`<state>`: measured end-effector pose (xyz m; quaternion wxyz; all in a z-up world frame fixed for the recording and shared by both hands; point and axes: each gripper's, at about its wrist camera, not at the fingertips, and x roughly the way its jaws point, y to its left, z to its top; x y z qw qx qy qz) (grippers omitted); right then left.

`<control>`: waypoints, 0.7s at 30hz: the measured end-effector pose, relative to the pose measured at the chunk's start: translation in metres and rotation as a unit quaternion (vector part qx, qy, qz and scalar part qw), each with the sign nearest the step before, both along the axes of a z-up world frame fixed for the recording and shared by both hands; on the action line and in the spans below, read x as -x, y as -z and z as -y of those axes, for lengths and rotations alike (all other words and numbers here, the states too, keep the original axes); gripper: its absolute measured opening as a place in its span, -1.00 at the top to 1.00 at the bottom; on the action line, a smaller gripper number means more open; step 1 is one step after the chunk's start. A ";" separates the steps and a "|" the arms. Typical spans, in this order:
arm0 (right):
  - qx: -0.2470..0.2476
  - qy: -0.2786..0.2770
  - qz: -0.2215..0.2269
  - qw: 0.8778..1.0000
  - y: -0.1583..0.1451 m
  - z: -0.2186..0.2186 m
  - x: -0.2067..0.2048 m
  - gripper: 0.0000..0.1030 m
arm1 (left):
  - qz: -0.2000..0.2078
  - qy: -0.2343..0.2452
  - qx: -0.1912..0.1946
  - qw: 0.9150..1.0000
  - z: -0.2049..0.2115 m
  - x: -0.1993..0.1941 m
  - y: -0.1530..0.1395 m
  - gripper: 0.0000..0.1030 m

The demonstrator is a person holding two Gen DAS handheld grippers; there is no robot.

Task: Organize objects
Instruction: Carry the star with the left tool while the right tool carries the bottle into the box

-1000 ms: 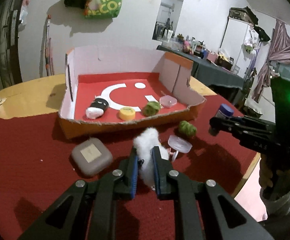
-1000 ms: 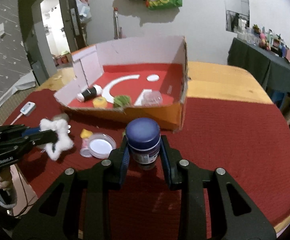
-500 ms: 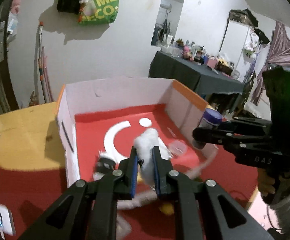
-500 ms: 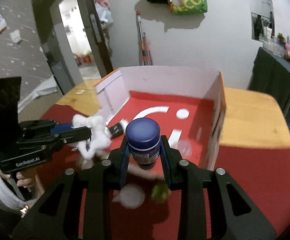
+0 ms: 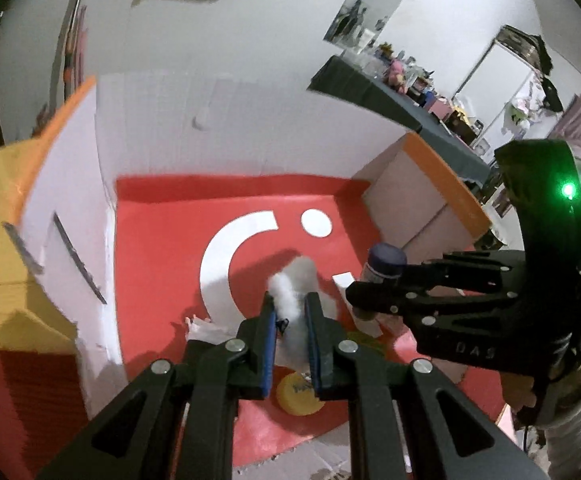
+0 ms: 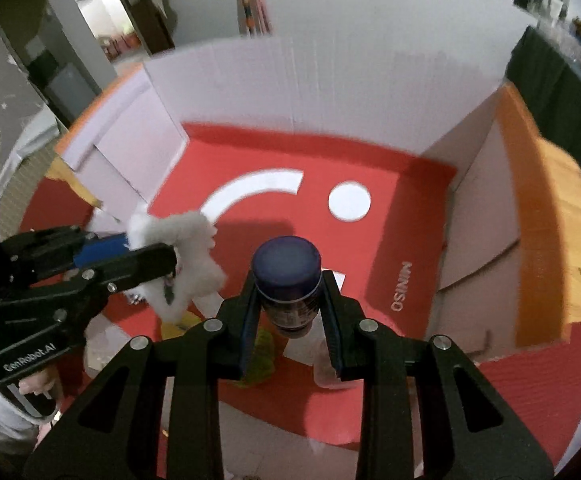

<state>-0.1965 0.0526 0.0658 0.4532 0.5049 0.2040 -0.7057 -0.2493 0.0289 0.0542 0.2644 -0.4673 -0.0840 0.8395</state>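
left gripper (image 5: pixel 288 312) clamps fluffy white toy (image 5: pixel 292 284) — ragged.

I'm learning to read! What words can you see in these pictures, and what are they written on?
"GenRobot.AI": on the black body of the left hand-held gripper.
"DAS": on the black body of the right hand-held gripper.
"MINISO", seen upside down: on the red floor of the white-walled cardboard box.
Too blurred to read: the label on the blue-capped bottle and the print on the yellow round lid.
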 end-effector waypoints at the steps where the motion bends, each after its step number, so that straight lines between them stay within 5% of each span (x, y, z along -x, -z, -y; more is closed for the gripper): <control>1: -0.011 0.000 0.003 1.000 0.003 0.003 0.001 0.47 | 0.005 0.000 -0.001 1.000 0.000 0.002 0.003 0.74; 12: -0.080 0.008 0.017 0.997 0.022 0.023 0.021 0.48 | 0.076 -0.026 -0.022 0.996 0.003 0.024 0.031 0.74; 21: -0.095 -0.002 -0.017 0.995 0.028 0.024 0.017 0.48 | 0.082 -0.033 -0.013 0.996 -0.006 0.027 0.034 0.73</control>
